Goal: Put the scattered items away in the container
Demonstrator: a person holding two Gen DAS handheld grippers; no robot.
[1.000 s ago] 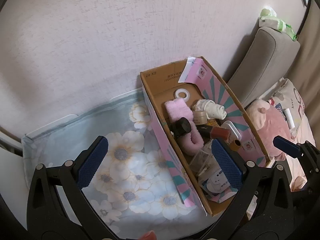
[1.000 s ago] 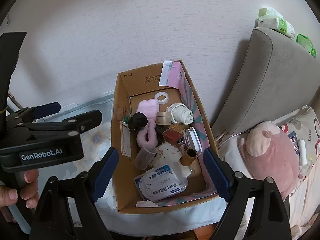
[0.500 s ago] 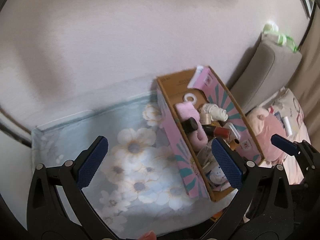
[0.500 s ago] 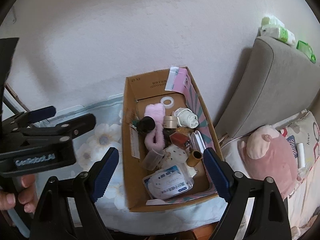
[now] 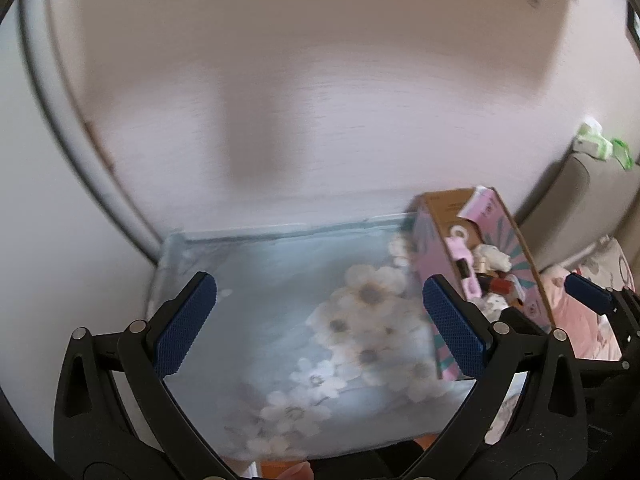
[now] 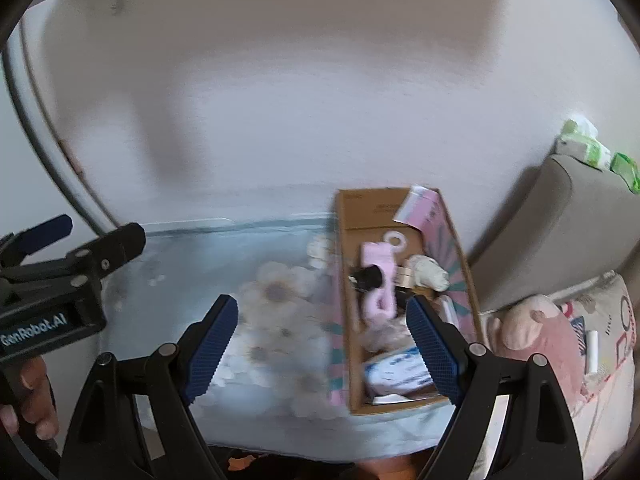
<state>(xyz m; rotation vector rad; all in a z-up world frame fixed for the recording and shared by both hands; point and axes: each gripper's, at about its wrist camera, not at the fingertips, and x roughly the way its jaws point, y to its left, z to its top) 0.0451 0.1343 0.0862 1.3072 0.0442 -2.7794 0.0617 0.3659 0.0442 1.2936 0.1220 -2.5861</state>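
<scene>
Right wrist view, I am holding my right tool (image 6: 322, 348) wide and empty, left tool (image 5: 320, 324) likewise gaping, both hovering over the floral table (image 6: 176, 292), filled cardboard box (image 6: 376, 208) sitting beside a pink plush (image 6: 536, 336).

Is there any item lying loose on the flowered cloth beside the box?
No: in the right wrist view the flowered cloth shows only its printed flowers, and the items sit inside the box.

Left claw (image 5: 320, 330) and right claw (image 6: 324, 350) gape wide, empty
</scene>
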